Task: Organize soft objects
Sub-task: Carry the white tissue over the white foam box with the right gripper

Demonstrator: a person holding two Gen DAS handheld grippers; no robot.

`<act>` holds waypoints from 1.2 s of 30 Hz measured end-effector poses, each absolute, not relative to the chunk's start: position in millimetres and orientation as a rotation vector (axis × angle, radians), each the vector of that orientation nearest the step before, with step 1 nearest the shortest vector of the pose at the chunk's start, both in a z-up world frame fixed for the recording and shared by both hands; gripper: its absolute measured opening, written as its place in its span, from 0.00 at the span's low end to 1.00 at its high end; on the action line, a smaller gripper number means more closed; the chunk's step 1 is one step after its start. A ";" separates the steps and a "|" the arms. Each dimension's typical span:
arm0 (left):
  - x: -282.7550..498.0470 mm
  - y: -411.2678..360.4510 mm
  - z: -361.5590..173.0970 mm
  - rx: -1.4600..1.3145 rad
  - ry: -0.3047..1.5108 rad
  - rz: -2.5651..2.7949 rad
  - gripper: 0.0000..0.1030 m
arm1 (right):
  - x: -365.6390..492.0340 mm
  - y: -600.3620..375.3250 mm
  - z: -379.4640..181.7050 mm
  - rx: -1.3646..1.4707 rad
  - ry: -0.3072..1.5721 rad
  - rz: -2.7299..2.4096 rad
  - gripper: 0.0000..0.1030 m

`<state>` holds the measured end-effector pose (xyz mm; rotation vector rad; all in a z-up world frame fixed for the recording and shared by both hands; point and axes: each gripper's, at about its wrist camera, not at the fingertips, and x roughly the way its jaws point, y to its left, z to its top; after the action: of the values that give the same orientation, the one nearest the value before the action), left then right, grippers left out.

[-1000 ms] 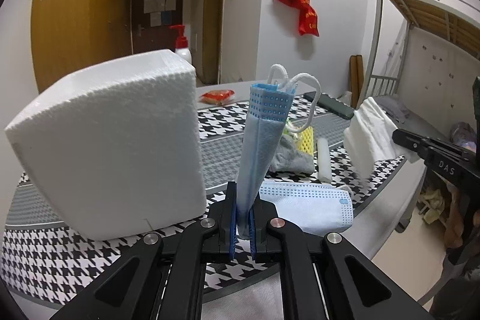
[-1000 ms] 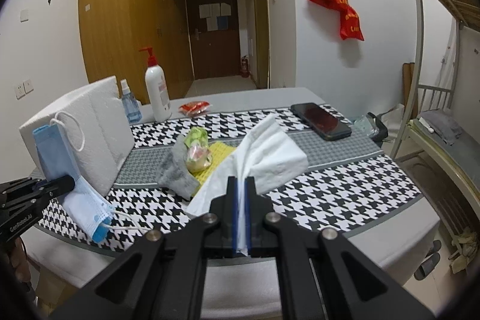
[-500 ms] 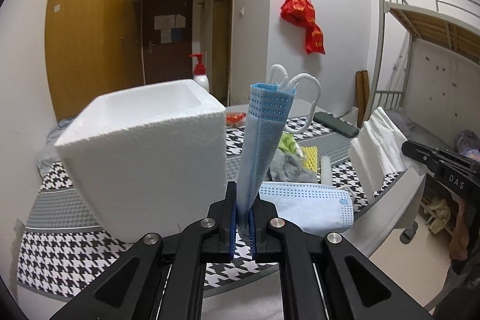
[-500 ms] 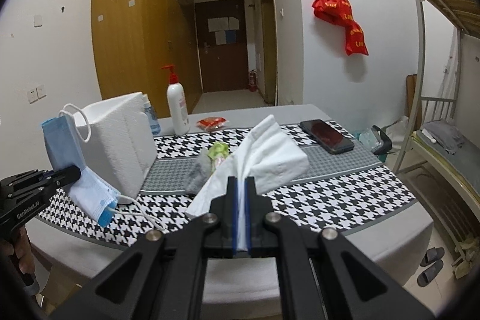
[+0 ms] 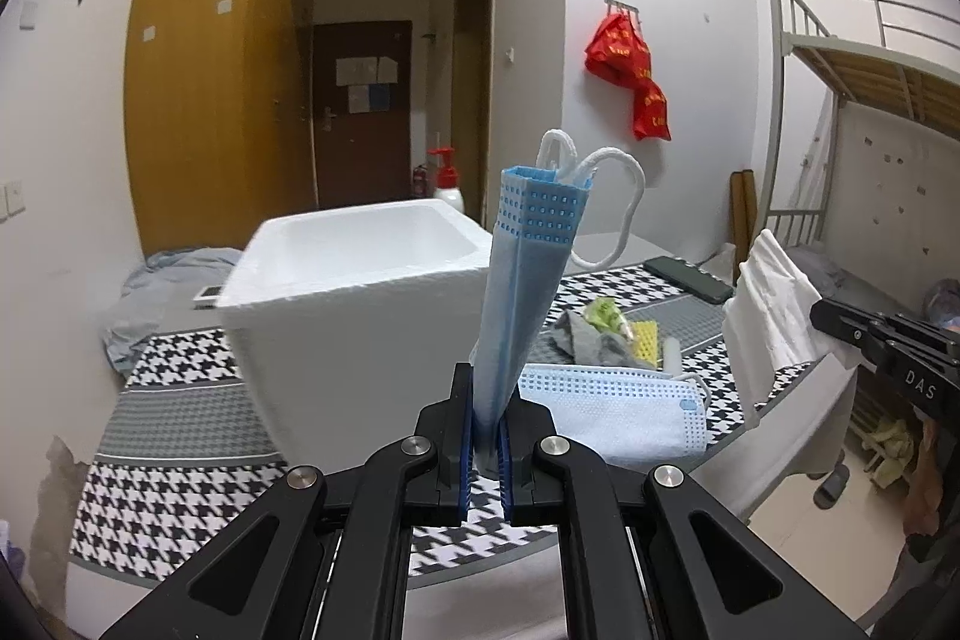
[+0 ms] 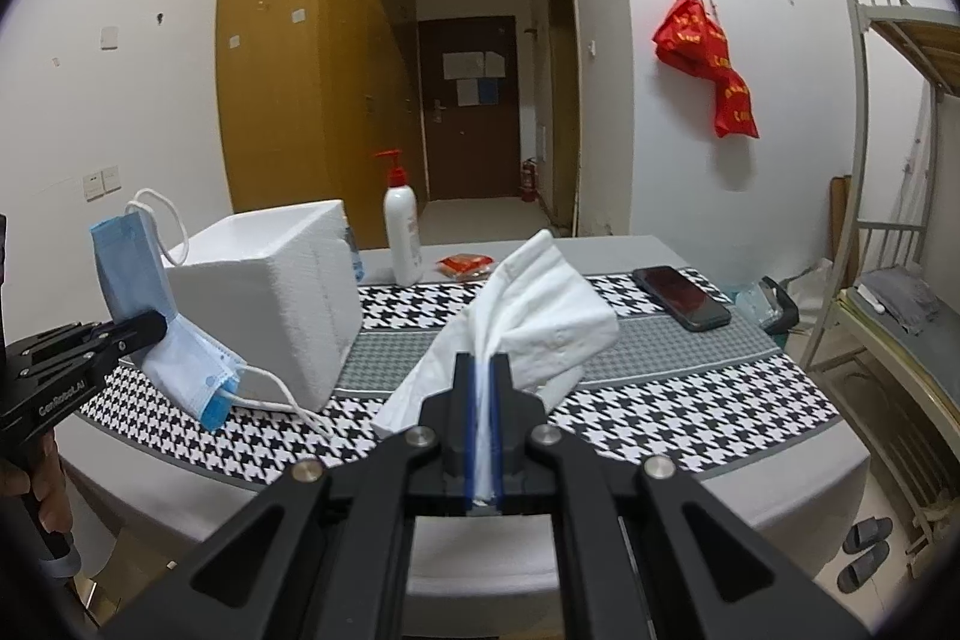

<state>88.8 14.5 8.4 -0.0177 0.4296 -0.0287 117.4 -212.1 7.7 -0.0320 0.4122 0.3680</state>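
My left claw (image 5: pixel 486 436) is clamped on a blue face mask (image 5: pixel 528 274), its long axis upright, and the open foam box (image 5: pixel 360 304) sits just left, nearest that claw. My right claw (image 6: pixel 483 436) pinches a white tissue (image 6: pixel 528 316), farther right of the box over the surface (image 6: pixel 690 394).

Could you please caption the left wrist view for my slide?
Left gripper holds a blue face mask upright beside a white foam box.
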 end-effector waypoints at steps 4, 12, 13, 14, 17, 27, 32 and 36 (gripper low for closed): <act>81.2 23.9 12.6 -0.021 0.414 -0.004 0.07 | 112.8 -198.6 10.6 -0.042 0.402 0.399 0.06; 68.2 46.3 16.3 -0.026 0.399 0.066 0.07 | 110.1 -169.5 13.5 -0.059 0.390 0.474 0.06; 66.8 49.7 16.6 -0.028 0.397 0.076 0.07 | 109.8 -166.1 13.8 -0.061 0.389 0.483 0.06; 65.5 53.0 17.0 -0.030 0.395 0.087 0.07 | 109.7 -162.4 13.9 -0.064 0.388 0.492 0.06; 61.9 59.5 17.5 -0.035 0.391 0.112 0.07 | 109.8 -152.7 15.4 -0.071 0.382 0.525 0.06; 54.2 79.8 20.2 -0.055 0.379 0.191 0.07 | 112.4 -128.7 22.7 -0.089 0.354 0.619 0.06; 54.0 87.4 24.4 -0.061 0.372 0.217 0.07 | 116.3 -123.6 27.0 -0.088 0.348 0.635 0.06; 52.8 92.7 25.8 -0.057 0.362 0.232 0.07 | 119.1 -119.2 34.6 -0.086 0.328 0.653 0.06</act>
<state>52.8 92.7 25.8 -0.0568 0.3619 0.2323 119.1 -119.2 34.6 -0.0857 0.3275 0.6532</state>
